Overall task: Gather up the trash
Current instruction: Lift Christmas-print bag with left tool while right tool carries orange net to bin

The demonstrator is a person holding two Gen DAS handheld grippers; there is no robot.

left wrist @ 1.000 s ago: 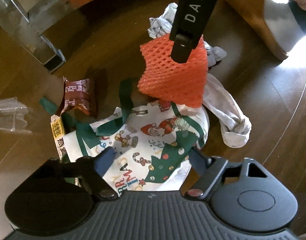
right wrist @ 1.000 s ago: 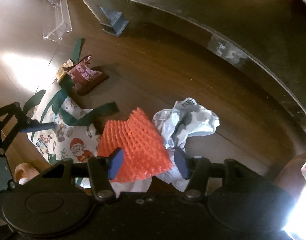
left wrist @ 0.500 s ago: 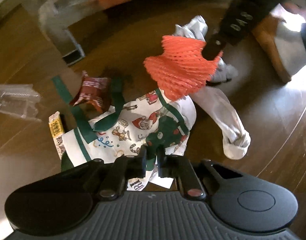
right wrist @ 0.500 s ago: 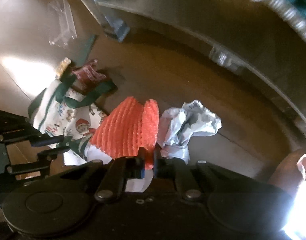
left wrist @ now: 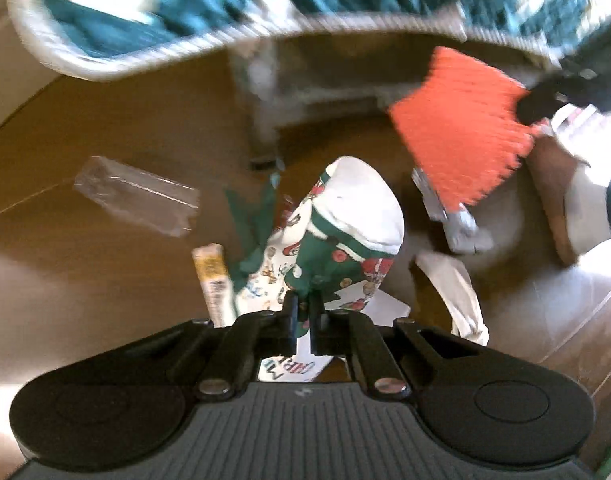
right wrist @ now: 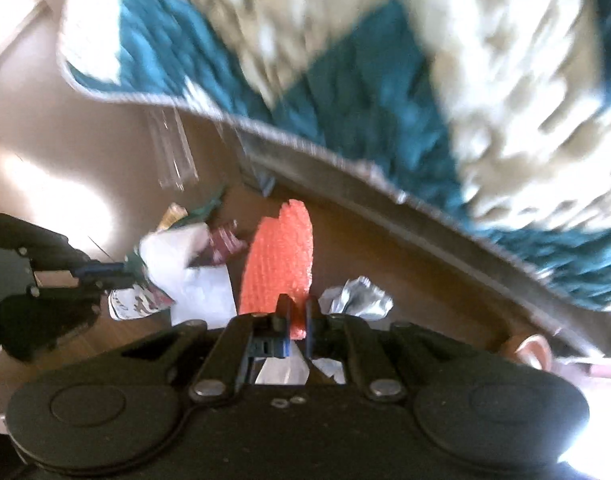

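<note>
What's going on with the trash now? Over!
Left tongs shut on Christmas bag. Right tongs shut on orange foam net. Clear wrapper on floor.

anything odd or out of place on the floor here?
Litter is strewn on the wood floor: a clear plastic tray, a yellow wrapper and crumpled paper. The left claw pinches a Christmas-print bag; the right claw pinches an orange foam net. Both views are motion-blurred.

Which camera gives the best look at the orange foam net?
The left wrist view: the orange foam net shows broadside, hanging from the right gripper. The right wrist view shows it edge-on, narrow, pinched between the fingers.
</note>
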